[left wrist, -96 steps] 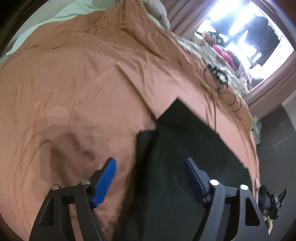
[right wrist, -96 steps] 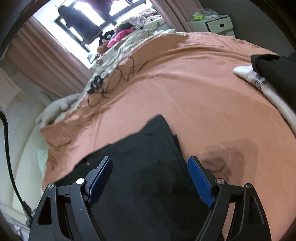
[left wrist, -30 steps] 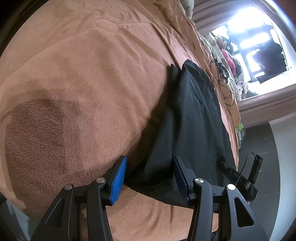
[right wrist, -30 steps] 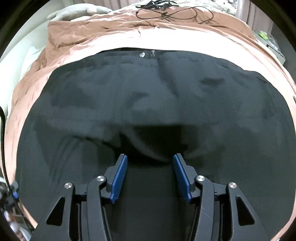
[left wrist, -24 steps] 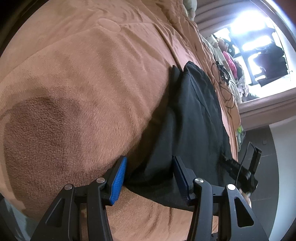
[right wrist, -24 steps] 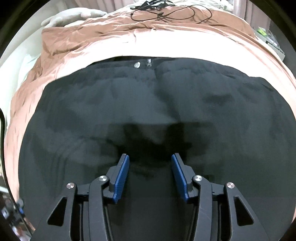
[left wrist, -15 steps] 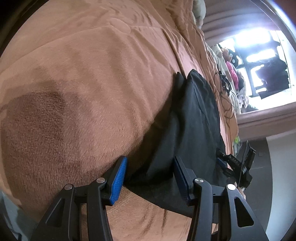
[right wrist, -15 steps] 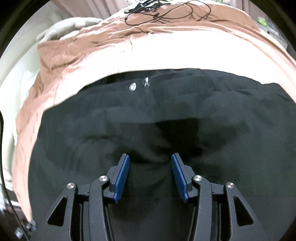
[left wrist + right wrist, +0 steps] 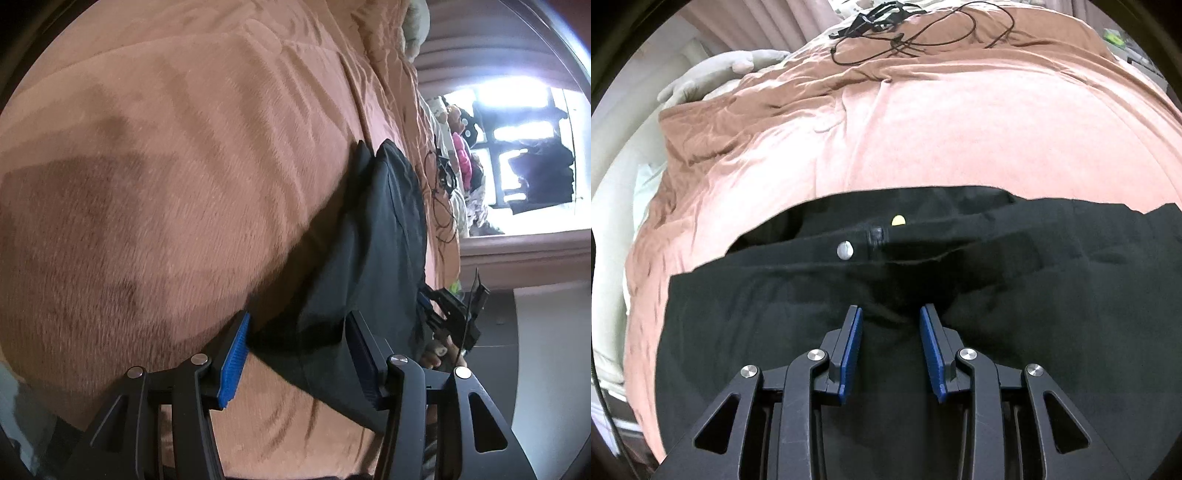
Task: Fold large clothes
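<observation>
Closing in on a bunched ridge of cloth, the right gripper (image 9: pixel 891 345) has just been narrowing its jaws, with the black trousers (image 9: pixel 960 295) humped up between the blue pads, though I can't tell if they bite yet. The left gripper (image 9: pixel 295 350) sits half spread around the trousers' near edge, fabric between the jaws but no clear squeeze. For a good fold I'd say both need a firm pinch through all layers before lifting, or one side will slip. The trousers lie flat on the bed (image 9: pixel 960 129), waistband and button (image 9: pixel 845 250) toward the far side. Plenty of bare blanket beyond; the cables (image 9: pixel 916 33) sit well apart.
</observation>
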The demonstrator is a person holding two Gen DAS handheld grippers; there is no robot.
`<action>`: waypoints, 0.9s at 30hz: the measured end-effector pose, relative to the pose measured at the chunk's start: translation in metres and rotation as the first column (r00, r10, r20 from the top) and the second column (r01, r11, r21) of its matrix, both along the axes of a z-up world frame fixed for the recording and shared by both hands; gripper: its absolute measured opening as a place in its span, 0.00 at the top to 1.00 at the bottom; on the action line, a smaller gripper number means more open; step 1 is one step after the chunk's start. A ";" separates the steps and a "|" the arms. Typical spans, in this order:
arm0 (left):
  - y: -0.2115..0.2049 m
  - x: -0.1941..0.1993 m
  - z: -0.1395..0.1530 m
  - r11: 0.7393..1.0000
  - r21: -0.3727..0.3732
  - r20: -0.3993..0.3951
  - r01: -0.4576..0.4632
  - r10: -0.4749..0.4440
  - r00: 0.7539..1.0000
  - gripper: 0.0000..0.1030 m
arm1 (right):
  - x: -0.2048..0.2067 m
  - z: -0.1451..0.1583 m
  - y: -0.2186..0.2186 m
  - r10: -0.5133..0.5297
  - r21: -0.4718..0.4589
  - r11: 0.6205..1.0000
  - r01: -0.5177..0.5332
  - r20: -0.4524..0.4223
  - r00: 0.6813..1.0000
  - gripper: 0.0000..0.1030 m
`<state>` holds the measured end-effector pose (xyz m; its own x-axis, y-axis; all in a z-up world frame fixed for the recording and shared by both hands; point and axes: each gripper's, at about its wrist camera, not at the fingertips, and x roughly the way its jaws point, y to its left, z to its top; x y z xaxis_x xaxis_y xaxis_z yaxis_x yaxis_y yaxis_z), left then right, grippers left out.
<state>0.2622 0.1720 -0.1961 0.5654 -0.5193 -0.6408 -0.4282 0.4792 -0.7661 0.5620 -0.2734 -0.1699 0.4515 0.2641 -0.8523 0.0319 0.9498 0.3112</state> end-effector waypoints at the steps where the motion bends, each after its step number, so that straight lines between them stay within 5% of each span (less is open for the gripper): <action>1: -0.001 -0.001 0.000 1.000 -0.005 0.000 0.000 0.000 1.000 0.48 | -0.003 0.003 -0.002 -0.003 0.012 1.000 0.003 -0.003 1.000 0.69; 15: -0.019 0.021 -0.005 0.998 -0.070 0.026 0.002 0.000 1.000 0.44 | -0.078 0.042 0.000 0.081 0.135 0.987 -0.086 0.042 0.996 0.69; 27: -0.029 0.004 -0.006 0.994 -0.106 0.066 0.024 -0.017 0.998 0.44 | -0.170 0.037 0.000 0.131 0.112 0.985 -0.129 -0.008 0.991 0.69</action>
<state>0.2659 0.1432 -0.2017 0.5927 -0.5942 -0.5437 -0.3670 0.4016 -0.8390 0.3920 -0.2730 -0.1327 0.3944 0.4129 -0.8209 -0.0844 0.9058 0.4151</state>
